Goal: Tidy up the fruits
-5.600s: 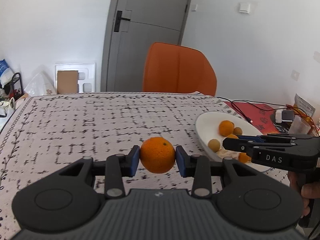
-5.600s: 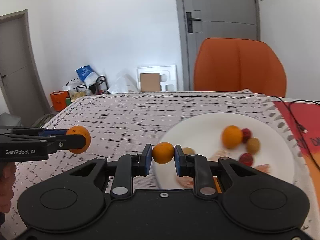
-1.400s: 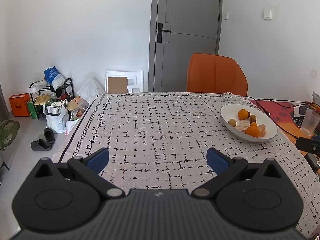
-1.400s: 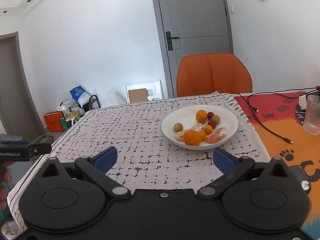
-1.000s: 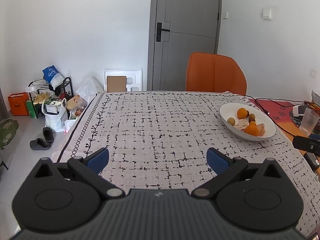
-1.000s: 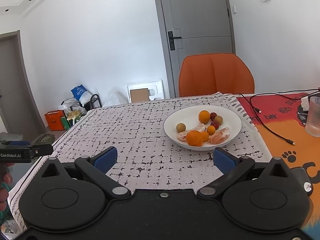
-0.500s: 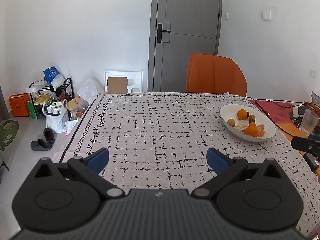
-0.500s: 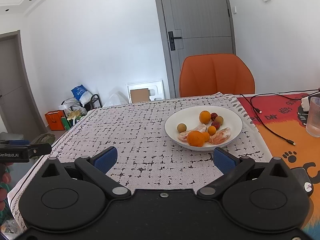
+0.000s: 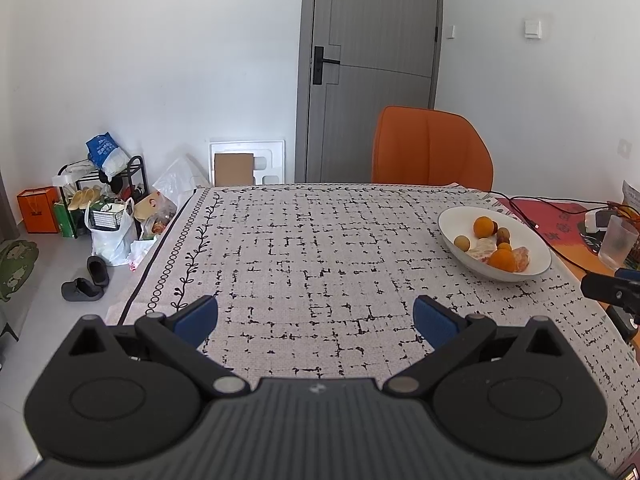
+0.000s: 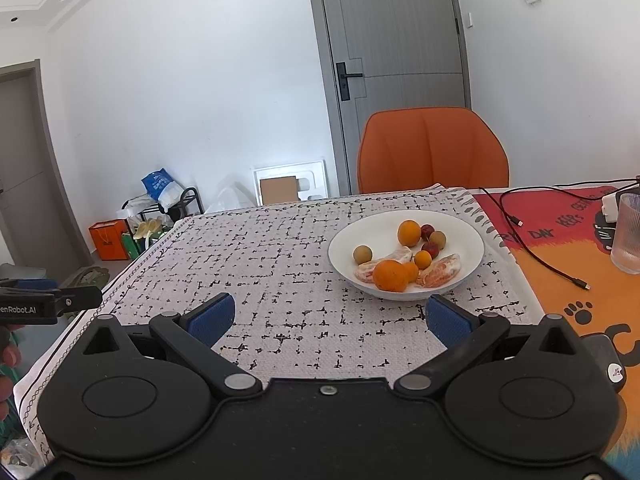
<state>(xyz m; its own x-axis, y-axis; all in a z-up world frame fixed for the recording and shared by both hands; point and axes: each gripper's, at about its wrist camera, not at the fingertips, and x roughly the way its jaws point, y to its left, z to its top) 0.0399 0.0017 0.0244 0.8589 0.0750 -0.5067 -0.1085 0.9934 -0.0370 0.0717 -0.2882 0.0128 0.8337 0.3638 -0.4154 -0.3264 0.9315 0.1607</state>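
Observation:
A white bowl (image 10: 472, 240) stands on the patterned tablecloth (image 10: 280, 264) and holds several fruits: a large orange (image 10: 390, 276), another orange (image 10: 409, 233), small round fruits and peeled segments. It also shows in the left wrist view (image 9: 536, 244) at the right. My right gripper (image 10: 330, 318) is open and empty, held back near the table's front edge, short of the bowl. My left gripper (image 9: 316, 316) is open and empty, over the cloth's near edge, far left of the bowl.
An orange chair (image 10: 432, 148) stands behind the table. A glass (image 10: 626, 232) and a black cable (image 10: 536, 256) lie on the orange mat to the right. Bags, a rack and slippers (image 9: 84, 280) clutter the floor at left.
Both grippers held oranges 5.6 s ago; now both are open and empty and pulled back from the bowl. Over the last second the views barely shift.

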